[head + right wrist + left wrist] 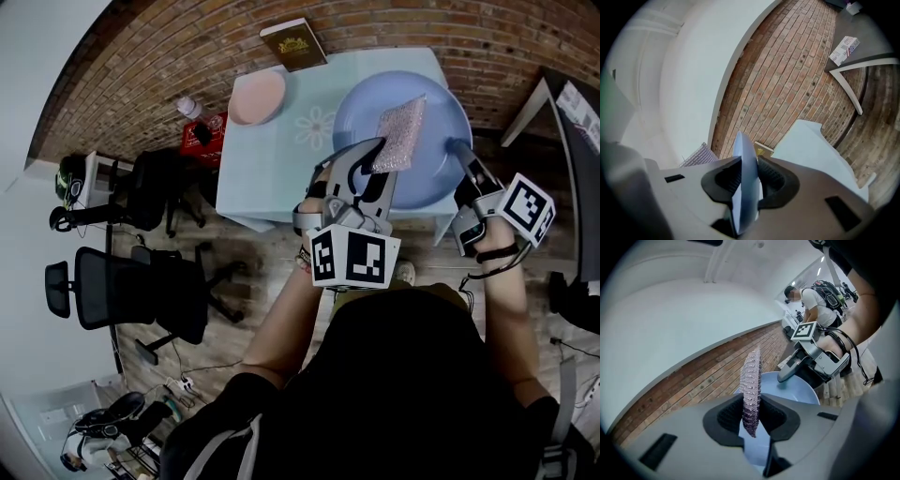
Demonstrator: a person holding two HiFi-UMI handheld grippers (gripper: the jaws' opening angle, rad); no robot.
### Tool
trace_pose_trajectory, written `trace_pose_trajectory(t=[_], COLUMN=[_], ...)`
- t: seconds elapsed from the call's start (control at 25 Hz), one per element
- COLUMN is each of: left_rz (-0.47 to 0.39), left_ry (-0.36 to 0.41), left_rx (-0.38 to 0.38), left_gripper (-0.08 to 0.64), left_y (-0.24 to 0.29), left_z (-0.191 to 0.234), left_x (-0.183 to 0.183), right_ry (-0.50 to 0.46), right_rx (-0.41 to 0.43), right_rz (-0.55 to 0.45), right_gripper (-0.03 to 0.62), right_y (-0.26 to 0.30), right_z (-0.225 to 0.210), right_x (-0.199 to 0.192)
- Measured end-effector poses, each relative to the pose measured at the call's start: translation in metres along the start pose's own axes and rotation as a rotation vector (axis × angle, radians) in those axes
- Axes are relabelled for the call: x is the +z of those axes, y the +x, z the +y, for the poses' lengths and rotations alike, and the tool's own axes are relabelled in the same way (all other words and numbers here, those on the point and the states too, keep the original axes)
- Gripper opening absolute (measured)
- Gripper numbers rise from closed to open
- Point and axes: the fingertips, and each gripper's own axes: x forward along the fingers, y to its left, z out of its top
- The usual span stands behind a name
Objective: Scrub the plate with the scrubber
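Over the right half of the pale worktop (272, 159), the blue plate (431, 164) is clamped by its right rim in the right tongs (460, 148). The left tongs (375, 167) pinch the scrubber (400, 134) above it; hard scrubbing could lever the plate loose.

Pale blue plate (412, 131) held above table, silvery scrubber (399, 134) against its face

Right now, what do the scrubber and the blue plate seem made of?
The scrubber looks like woven metallic or plastic mesh, pinkish-silver and glittery; its ribbed weave shows edge-on in the left gripper view. The plate is probably plastic or melamine, possibly glazed ceramic: smooth, even pale blue, thin rim.
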Motion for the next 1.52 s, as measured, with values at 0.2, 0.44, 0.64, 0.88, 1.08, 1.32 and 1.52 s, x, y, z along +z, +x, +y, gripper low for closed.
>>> trace_pose_trajectory(t=[0.2, 0.44, 0.64, 0.88, 1.08, 1.32, 1.52], left_rz=[0.012, 0.014, 0.008, 0.008, 0.025, 0.045, 0.044], left_ry=[-0.001, -0.021, -0.04, -0.054, -0.076, -0.086, -0.093], left_rx=[-0.004, 0.007, 0.016, -0.009, -0.03, -0.074, -0.117], left_gripper=[0.087, 0.087, 0.087, 0.087, 0.087, 0.087, 0.087], left_y=[0.002, 0.002, 0.002, 0.016, 0.035, 0.059, 0.079], left_z=[0.002, 0.006, 0.014, 0.029, 0.051, 0.076, 0.084], left_x=[-0.006, -0.009, -0.018, -0.044, -0.072, -0.108, -0.129], right_ry=[-0.01, -0.01, 0.002, 0.026, 0.036, 0.067, 0.07], right_rx=[0.007, -0.012, -0.05, -0.129, -0.209, -0.312, -0.389], right_rz=[0.007, 0.019, 0.022, 0.021, 0.021, 0.014, 0.016], right_gripper=[0.104, 0.104, 0.104, 0.104, 0.104, 0.104, 0.104], right_y=[0.006, 0.012, 0.028, 0.059, 0.086, 0.117, 0.136], right_z=[0.002, -0.004, -0.017, -0.045, -0.068, -0.098, -0.121], right_x=[-0.001, -0.002, -0.003, -0.011, -0.014, -0.021, -0.028])
